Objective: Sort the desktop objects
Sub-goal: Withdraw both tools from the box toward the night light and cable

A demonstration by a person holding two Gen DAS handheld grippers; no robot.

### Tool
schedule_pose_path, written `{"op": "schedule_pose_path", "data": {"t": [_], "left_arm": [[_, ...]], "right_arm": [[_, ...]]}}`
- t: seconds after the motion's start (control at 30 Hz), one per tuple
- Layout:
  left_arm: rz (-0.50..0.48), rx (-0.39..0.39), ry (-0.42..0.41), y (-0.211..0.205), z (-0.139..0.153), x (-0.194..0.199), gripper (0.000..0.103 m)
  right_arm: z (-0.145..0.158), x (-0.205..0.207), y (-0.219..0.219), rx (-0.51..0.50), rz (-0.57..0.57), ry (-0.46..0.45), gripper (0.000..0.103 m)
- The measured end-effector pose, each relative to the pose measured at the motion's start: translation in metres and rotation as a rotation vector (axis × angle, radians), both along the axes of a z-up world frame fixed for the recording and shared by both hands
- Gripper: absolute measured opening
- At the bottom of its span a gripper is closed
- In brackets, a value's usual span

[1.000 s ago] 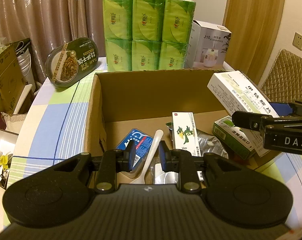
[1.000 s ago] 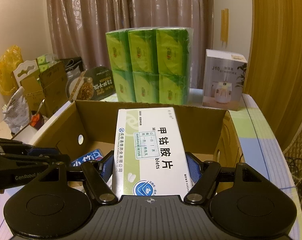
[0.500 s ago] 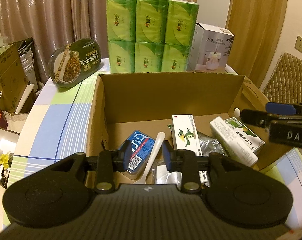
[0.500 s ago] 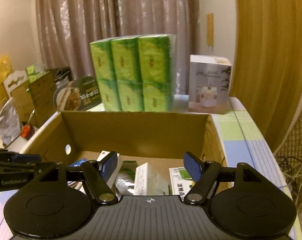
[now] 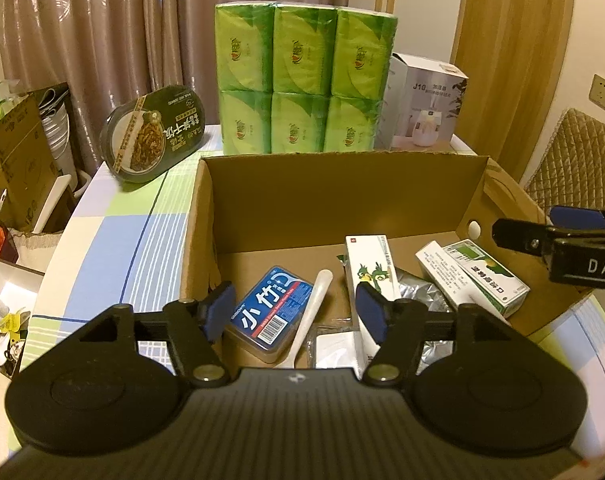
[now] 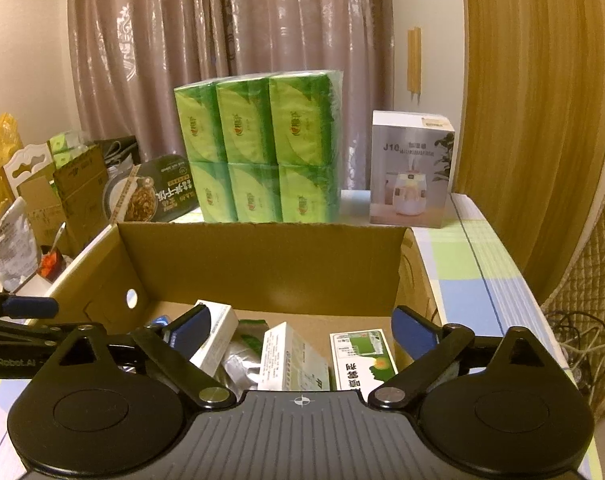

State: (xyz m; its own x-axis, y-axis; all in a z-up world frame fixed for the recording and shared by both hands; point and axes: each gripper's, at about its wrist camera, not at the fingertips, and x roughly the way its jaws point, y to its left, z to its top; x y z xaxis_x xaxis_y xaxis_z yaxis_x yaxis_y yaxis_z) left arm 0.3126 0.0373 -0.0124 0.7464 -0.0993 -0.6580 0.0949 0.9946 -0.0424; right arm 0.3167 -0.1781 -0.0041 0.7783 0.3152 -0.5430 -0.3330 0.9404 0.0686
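An open cardboard carton (image 5: 342,184) (image 6: 262,256) holds sorted items: a blue case (image 5: 270,312), a white spoon (image 5: 314,308), a parrot-printed box (image 5: 372,268), a foil pouch (image 5: 418,292), a white medicine box (image 5: 438,268) (image 6: 294,356) and a green-white box (image 5: 486,276) (image 6: 362,360). My left gripper (image 5: 296,306) hovers over the blue case and spoon, its jaws opening without pressing anything. Over the carton's right part, my right gripper (image 6: 302,328) (image 5: 558,232) has opening jaws and nothing in them. The left gripper (image 6: 22,308) shows at the left edge.
Behind the carton stand a pack of green tissues (image 5: 302,80), a white humidifier box (image 5: 426,108) and a tilted noodle bowl (image 5: 154,136). The checked tablecloth (image 5: 122,240) is bare left of the carton. Cartons and clutter (image 5: 18,160) crowd the far left; a padded chair (image 5: 574,168) stands right.
The right gripper let go of the large white medicine box, which now lies in the carton, and its jaws spread wider. The left jaws went from nearly shut to apart.
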Motion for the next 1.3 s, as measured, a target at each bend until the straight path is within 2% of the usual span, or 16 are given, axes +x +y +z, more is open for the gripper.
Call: {"op": "schedule_pose_path", "data": {"t": [0.03, 0.33, 0.7, 1.07, 1.3], "left_arm": [[0.000, 0.002, -0.004, 0.000, 0.001, -0.001, 0.070], [-0.004, -0.006, -0.039, 0.003, 0.012, -0.015, 0.085], [-0.034, 0.007, -0.085, -0.001, 0.022, -0.039, 0.092], [-0.207, 0.007, -0.116, -0.015, 0.018, -0.072, 0.093], [-0.340, 0.031, -0.112, -0.025, 0.005, -0.101, 0.093]], "right_arm": [[0.000, -0.001, -0.001, 0.003, 0.000, -0.003, 0.097], [0.003, -0.012, -0.005, -0.003, 0.010, -0.041, 0.101], [0.011, -0.042, -0.037, 0.008, -0.057, -0.112, 0.101], [-0.006, -0.100, -0.080, 0.013, -0.100, -0.068, 0.101], [-0.023, -0.124, -0.098, 0.005, -0.112, -0.018, 0.101]]}}
